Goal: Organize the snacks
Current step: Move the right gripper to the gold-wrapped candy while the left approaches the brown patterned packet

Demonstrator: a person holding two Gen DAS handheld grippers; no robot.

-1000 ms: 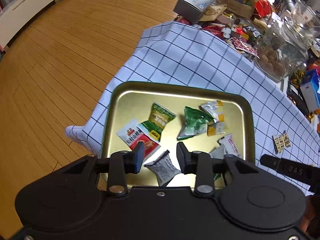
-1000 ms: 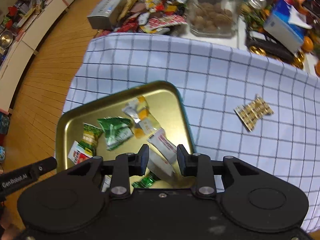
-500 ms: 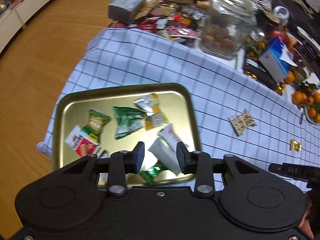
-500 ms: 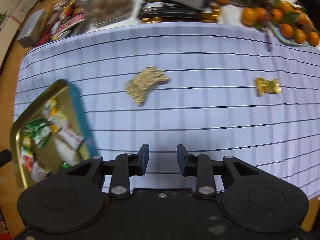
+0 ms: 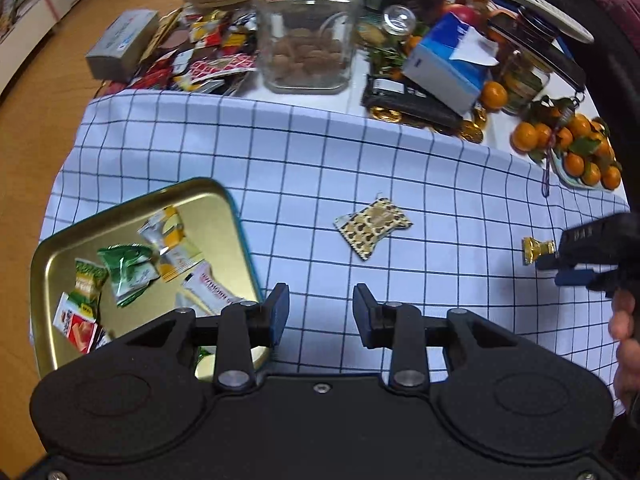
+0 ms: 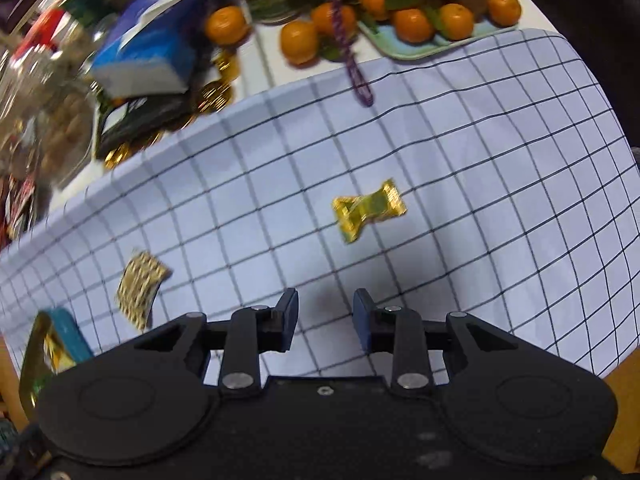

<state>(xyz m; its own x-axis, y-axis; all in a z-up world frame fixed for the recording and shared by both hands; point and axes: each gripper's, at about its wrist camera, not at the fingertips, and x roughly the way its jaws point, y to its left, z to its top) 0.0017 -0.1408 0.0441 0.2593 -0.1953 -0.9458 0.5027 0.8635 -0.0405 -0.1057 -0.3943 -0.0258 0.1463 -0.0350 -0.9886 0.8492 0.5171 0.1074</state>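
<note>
Both tongs have swung away from the gold tray [image 5: 132, 208] of wrapped snacks, half hidden behind my empty, parted left tongs [image 5: 320, 314], while my right tongs [image 6: 325, 314], parted and empty, hover near the gold candy [image 6: 368, 208] on the desk's checked cloth [image 6: 480, 160].

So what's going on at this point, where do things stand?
A person with a gripper in each hand is sorting snacks into a gold tray on the checked cloth. Several wrapped snacks already lie in it. Both the left gripper and the right gripper are open and empty. Two pieces remain on the cloth: a leopard-print packet and a gold-wrapped candy, which lies just ahead of the right gripper.
</note>
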